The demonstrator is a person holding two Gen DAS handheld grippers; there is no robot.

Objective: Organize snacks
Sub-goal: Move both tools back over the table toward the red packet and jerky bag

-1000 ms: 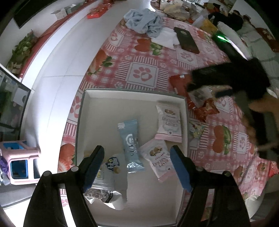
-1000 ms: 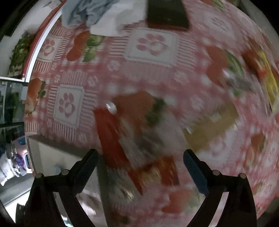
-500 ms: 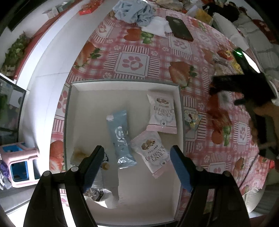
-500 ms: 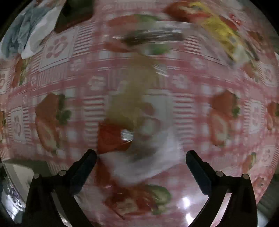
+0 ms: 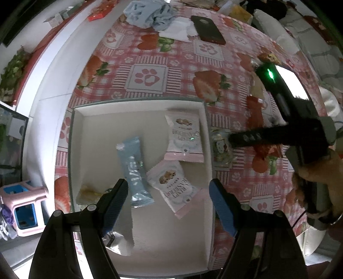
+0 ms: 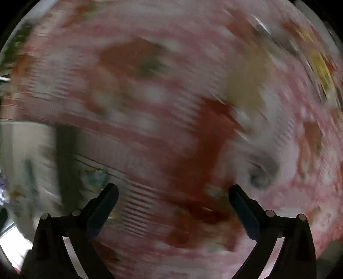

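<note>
Hovering over the white tray (image 5: 137, 105), left tool (image 5: 168, 194) has its fingers spread, nothing between them. Tray sits on the tabletop (image 5: 148, 58) with its pink checked paw-and-strawberry cloth. Inside the tray: light blue snack bar (image 5: 134, 169) lying roughly lengthwise in the middle, pink cranberry packet (image 5: 172, 187) just beside it on the right, second pink-and-white packet (image 5: 185, 134) against the right wall, small yellowish snack (image 5: 88, 192) at the left wall, crinkled silver wrapper (image 5: 116, 241) partly under the left finger.

Outside the tray, just beside its right wall: small cartoon-print candy packet (image 5: 220, 148). Red snack packet (image 5: 255, 111) lies further right on the cloth.

Right tool (image 6: 172, 209) also spread and empty; in the left wrist view it sits low over the candy packet and the red packet. Right wrist view is heavily motion-blurred: only red and pink smears, contact cannot be told.

Far end of the tabletop: black phone (image 5: 208, 33), blue cloth (image 5: 148, 14).
</note>
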